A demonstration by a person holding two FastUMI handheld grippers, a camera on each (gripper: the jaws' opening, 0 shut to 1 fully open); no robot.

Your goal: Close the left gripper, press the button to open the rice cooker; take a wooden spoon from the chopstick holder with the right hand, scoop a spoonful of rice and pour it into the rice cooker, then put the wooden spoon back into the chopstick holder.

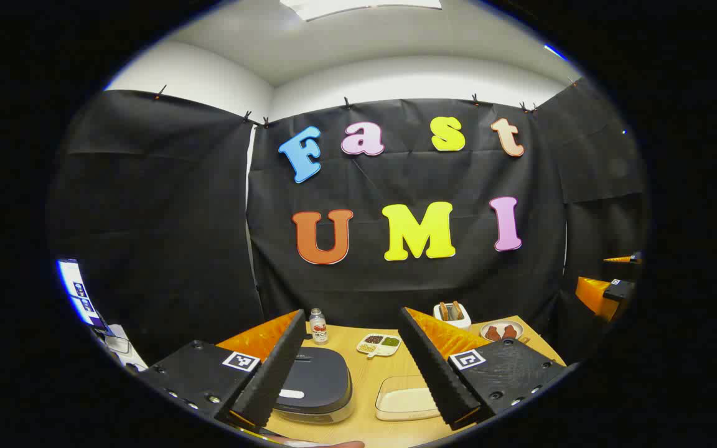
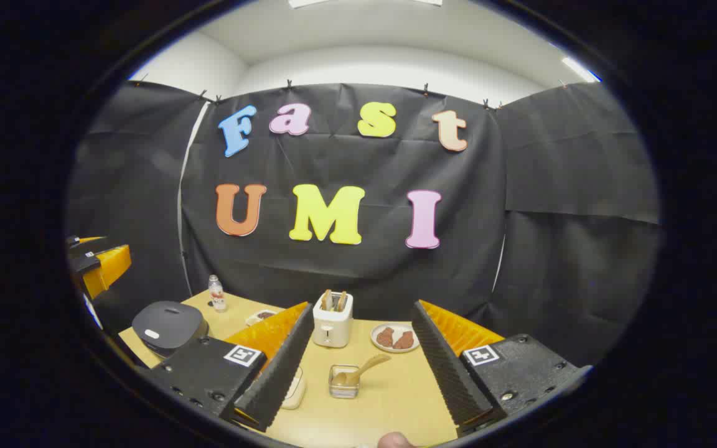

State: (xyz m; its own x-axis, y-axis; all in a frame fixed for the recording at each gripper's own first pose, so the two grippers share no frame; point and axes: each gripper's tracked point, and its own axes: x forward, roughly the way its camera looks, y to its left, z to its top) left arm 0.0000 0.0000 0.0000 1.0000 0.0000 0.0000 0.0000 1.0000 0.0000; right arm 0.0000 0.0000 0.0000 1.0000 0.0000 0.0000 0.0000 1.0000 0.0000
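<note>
Dark rice cooker point(image 1: 315, 382) lid down on the wooden table point(image 1: 365, 373), between the spread left gripper point(image 1: 358, 407) fingers, clear rice container point(image 1: 405, 398) just beside it, wooden spoon point(image 2: 361, 368) leaning in the chopstick holder point(image 2: 343, 381) ahead of the spread, empty right gripper point(image 2: 358, 410), white toaster point(image 2: 332, 323) behind.

A staged recording booth, arranged as a mock kitchen counter rather than a real home. Black cloth point(image 2: 346, 267) clipped along its top edge forms the walls on three sides, with plain white wall and ceiling point(image 1: 396, 37) visible above it and a ceiling light panel overhead. A light wooden table point(image 2: 396, 398) carries household props: a dark rice cooker point(image 1: 318, 382) with closed lid, a clear rice tray point(image 1: 405, 398), a white toaster point(image 2: 332, 320), a plate of food point(image 2: 394, 338), a divided snack dish point(image 1: 379, 344), a small bottle point(image 1: 317, 326) and a chopstick holder point(image 2: 343, 381) with a wooden spoon point(image 2: 365, 367).
</note>
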